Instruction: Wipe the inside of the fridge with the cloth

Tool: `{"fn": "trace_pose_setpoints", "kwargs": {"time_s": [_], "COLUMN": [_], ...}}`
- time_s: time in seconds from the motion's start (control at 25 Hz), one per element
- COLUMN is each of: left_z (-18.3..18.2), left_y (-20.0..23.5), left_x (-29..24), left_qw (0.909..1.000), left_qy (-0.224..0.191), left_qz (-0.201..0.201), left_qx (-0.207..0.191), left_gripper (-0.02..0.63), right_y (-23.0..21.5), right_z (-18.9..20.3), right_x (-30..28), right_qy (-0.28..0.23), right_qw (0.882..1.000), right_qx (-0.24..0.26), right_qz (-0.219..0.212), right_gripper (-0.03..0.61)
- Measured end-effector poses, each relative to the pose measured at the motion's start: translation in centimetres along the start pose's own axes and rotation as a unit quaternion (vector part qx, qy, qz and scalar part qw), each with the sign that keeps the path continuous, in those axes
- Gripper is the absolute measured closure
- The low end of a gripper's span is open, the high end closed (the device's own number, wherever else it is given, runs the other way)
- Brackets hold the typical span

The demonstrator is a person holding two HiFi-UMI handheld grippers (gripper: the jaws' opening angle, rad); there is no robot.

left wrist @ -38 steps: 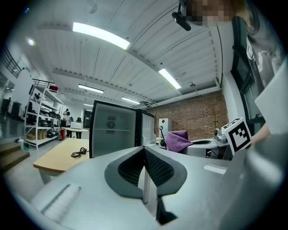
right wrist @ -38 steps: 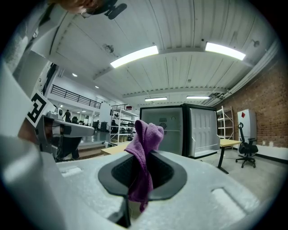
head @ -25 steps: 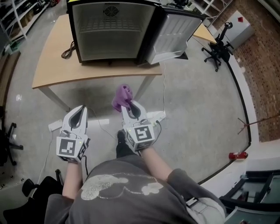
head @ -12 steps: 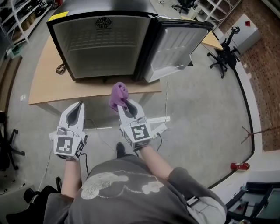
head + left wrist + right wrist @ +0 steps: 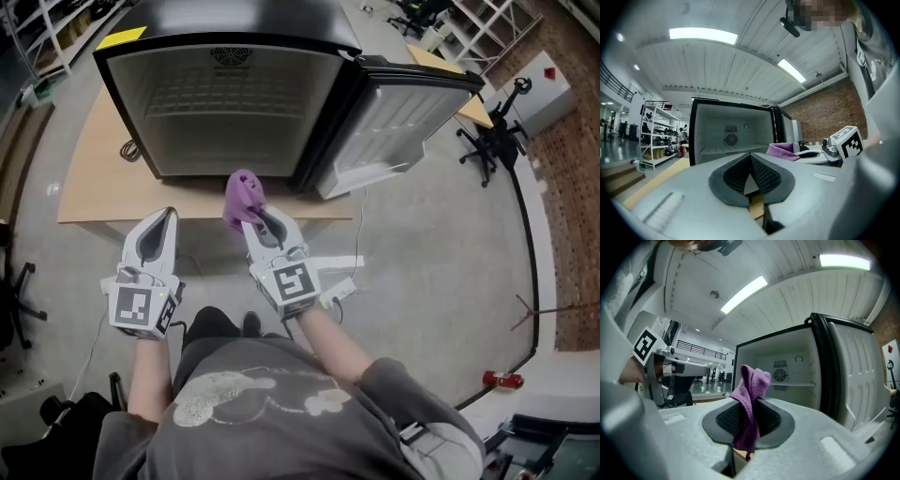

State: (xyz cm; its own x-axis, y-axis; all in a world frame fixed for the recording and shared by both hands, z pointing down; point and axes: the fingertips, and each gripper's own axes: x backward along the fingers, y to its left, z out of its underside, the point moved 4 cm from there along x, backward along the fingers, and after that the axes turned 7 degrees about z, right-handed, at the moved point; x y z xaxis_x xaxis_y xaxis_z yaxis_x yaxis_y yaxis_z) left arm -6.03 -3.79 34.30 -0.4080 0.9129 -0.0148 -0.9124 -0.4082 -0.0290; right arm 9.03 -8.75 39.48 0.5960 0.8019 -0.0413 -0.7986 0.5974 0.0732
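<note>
Right gripper [image 5: 253, 221]: jaws clamped on the purple cloth [image 5: 242, 194], which bunches above the tips, just short of the open fridge [image 5: 225, 112] standing on the wooden table [image 5: 89, 178]. Left gripper [image 5: 166, 217]: jaws closed together, nothing held.

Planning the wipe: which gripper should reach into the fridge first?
Right. The right gripper is shut on the purple cloth, facing the open fridge; the left gripper is shut, empty.

Cloth [image 5: 242, 195]: purple. Fridge [image 5: 225, 103]: black casing, white interior. Table [image 5: 89, 178]: apparently pale wood. Left gripper [image 5: 167, 216]: white, black-and-white square-patterned cube.
</note>
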Motion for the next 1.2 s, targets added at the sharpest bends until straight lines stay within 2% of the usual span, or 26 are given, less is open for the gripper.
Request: {"fn": "trace_pose_setpoints", "kwargs": {"time_s": [0.2,0.36,0.68,0.88,1.04,1.2], "left_z": [-0.5,-0.3,-2.1,-3.2,-3.3,-2.9], "left_y": [2.2,4.7,9.6,12.6,14.5,16.1], "left_x": [-1.1,-2.0,-5.4,-7.1,-7.4,-7.6], "left_qw": [1.0000,0.9999,0.9993,0.9987,0.9986,0.9983], "left_qy": [-0.003,-0.002,-0.020,-0.033,-0.044,-0.041], "left_qz": [0.001,0.012,0.033,0.037,0.030,0.041], "left_qx": [0.004,0.009,0.000,-0.010,-0.005,-0.006], "left_gripper": [0.595,0.596,0.595,0.596,0.595,0.596], "right_y": [0.7,1.5,2.0,3.5,3.8,4.0], "right_z": [0.0,-0.6,-3.8,-5.7,-7.4,-9.4], "right_x": [-2.3,-4.3,-10.1,-13.9,-16.4,-19.3], "right_qy": [-0.012,-0.014,-0.021,-0.048,-0.051,-0.064], "right_qw": [1.000,1.000,0.999,0.999,0.998,0.997], "right_qx": [-0.006,-0.001,0.022,0.019,0.023,0.023], "right_qz": [-0.013,-0.001,0.028,0.013,0.024,0.028], "right_gripper": [0.540,0.540,0.538,0.538,0.538,0.538]}}
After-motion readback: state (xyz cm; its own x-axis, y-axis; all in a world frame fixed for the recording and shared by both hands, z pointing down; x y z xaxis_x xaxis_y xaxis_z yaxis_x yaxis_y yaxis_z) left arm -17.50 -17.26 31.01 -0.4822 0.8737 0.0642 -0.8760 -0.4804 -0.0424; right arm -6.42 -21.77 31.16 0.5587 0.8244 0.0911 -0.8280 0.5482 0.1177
